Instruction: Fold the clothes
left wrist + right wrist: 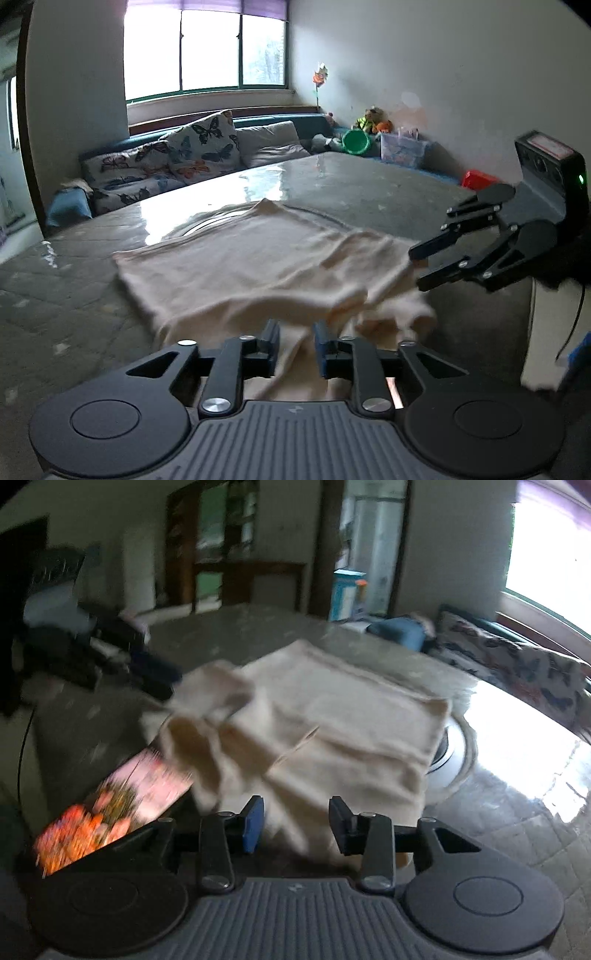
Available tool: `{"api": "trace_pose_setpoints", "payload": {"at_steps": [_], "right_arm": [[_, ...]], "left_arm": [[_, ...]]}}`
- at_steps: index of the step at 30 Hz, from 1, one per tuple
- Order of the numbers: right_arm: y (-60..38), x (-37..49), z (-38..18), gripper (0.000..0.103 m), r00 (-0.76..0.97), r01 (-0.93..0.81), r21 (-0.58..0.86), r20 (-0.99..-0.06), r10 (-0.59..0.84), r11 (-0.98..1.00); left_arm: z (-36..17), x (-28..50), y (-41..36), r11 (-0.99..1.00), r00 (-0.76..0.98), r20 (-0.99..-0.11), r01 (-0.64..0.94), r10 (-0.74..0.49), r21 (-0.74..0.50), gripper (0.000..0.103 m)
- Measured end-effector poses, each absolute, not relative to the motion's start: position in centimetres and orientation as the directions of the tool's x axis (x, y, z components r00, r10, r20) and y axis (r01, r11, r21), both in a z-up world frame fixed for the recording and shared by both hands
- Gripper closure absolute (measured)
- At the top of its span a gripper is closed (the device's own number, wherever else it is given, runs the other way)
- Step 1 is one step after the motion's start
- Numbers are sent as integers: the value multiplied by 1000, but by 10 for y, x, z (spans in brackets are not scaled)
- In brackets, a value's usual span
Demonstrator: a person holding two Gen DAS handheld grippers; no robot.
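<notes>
A cream garment [258, 266] lies partly folded on the grey table [74, 314]; its near right part is rumpled. My left gripper [295, 343] is open, its fingers a small gap apart, over the garment's near edge, with cloth lying between and below them. My right gripper [419, 267] shows at the right of the left wrist view, open, its tips at the garment's right edge. In the right wrist view the right gripper [297, 823] is open with the cream garment [332, 723] just ahead of it and a bunched part at the left.
Butterfly cushions [192, 151] and a bench stand behind the table under the window. Toys, a green bowl [356, 142] and a clear box sit at the back right. A flowered tablet screen [110, 805] lies by the right gripper. Dark clothes [110, 653] are piled at the left.
</notes>
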State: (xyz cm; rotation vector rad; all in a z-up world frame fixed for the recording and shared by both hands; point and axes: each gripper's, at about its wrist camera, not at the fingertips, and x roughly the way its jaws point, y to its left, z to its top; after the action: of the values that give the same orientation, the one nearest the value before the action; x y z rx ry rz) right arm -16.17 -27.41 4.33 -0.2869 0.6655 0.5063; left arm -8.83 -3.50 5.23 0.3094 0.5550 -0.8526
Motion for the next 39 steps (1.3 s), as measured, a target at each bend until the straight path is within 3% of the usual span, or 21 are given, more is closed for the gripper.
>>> {"api": "trace_pose_setpoints", "payload": {"at_steps": [3, 9, 12, 15, 16, 17, 26, 29, 32, 34, 39], "right_arm": [[-270, -169, 39, 56, 663, -553, -117, -661, 351, 825], [-260, -161, 23, 56, 688, -548, -155, -643, 337, 822], [-258, -158, 21, 61, 699, -536, -163, -636, 327, 828], [-258, -158, 24, 82, 708, -529, -159, -624, 330, 833], [-259, -157, 26, 84, 715, -524, -158, -615, 332, 837], [-259, -157, 28, 88, 722, -520, -157, -605, 334, 840], [-262, -134, 44, 93, 762, -484, -175, -567, 314, 858], [-265, -140, 48, 88, 724, -522, -138, -592, 353, 841], [-263, -154, 45, 63, 684, -585, -156, -622, 381, 795], [-259, -164, 40, 62, 669, -617, -194, -639, 378, 763], [-254, -170, 23, 57, 674, -633, -288, -662, 329, 719]], "left_arm": [[43, -105, -31, 605, 536, -608, 788, -585, 113, 76], [23, -119, -47, 564, 566, -616, 794, -548, 228, 76], [17, -121, -49, 555, 576, -609, 792, -544, 254, 76], [15, -122, -49, 554, 582, -605, 790, -544, 262, 84], [15, -121, -49, 559, 588, -599, 786, -544, 264, 94], [17, -121, -48, 567, 597, -591, 780, -543, 266, 95], [34, -92, -48, 637, 654, -542, 727, -527, 257, 98], [41, -95, -35, 600, 589, -560, 776, -582, 193, 94], [39, -111, -30, 541, 558, -580, 810, -594, 225, 82], [34, -122, -34, 498, 547, -597, 825, -587, 266, 76], [13, -134, -50, 410, 556, -625, 830, -548, 378, 75]]}}
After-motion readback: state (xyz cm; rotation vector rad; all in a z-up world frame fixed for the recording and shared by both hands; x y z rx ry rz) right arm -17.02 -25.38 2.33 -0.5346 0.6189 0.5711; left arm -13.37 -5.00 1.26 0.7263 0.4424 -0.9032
